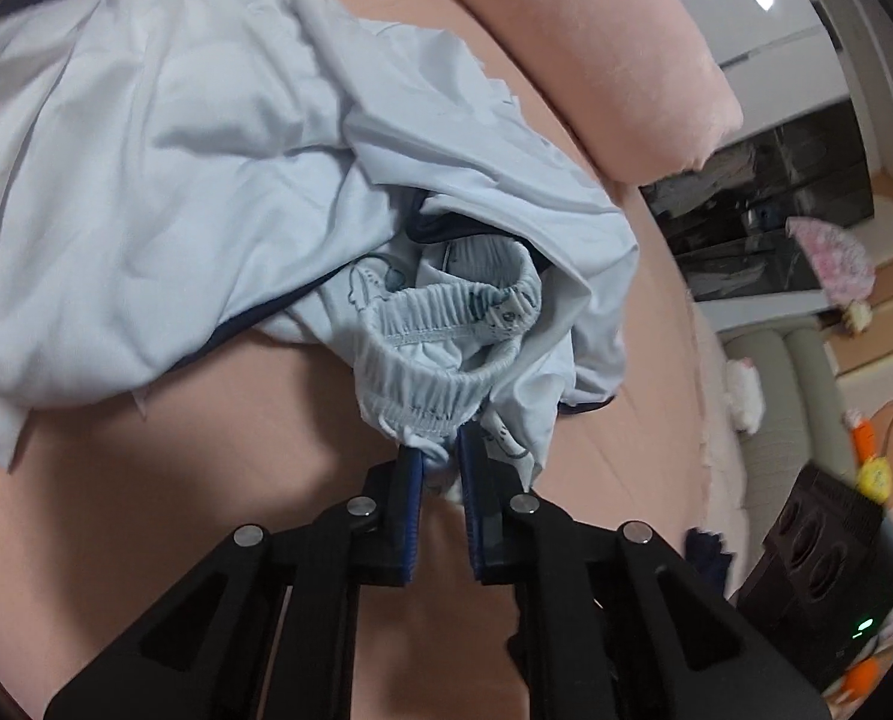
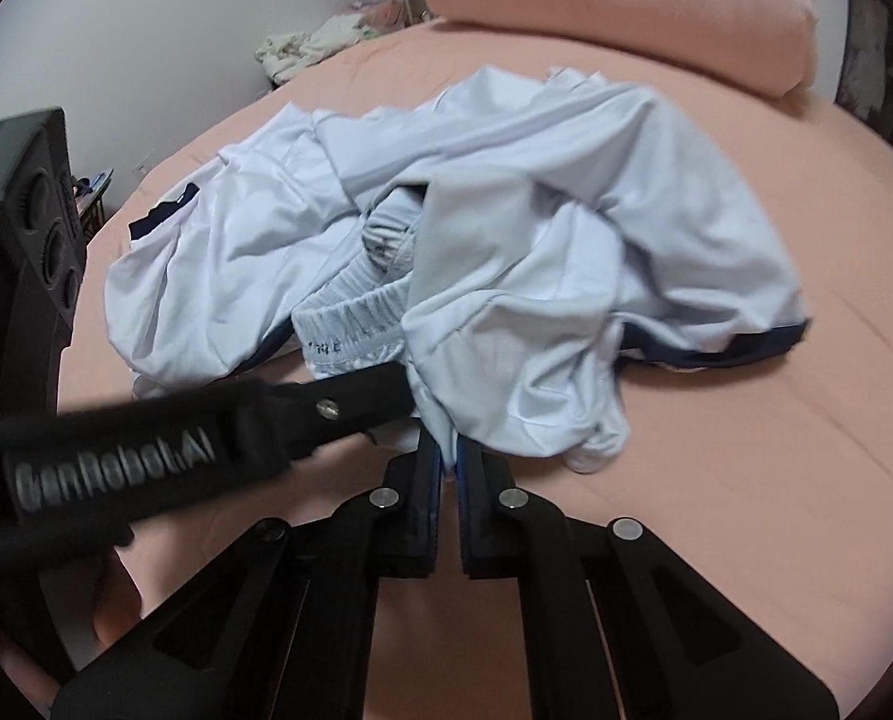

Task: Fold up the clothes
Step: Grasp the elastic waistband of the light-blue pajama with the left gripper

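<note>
We lose the pale garment (image 1: 164, 180) past the frame's nine o'clock edge; cloth hides the left tongs (image 2: 413, 387) tips in the right wrist view.

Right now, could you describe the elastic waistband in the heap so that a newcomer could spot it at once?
Start at the pink bed and find the pale blue clothes heap in its middle. At the heap's near edge, the gathered waistband curls into a loop. Unlike the smooth fabric around it, it is ribbed and bears small printed marks.
</note>
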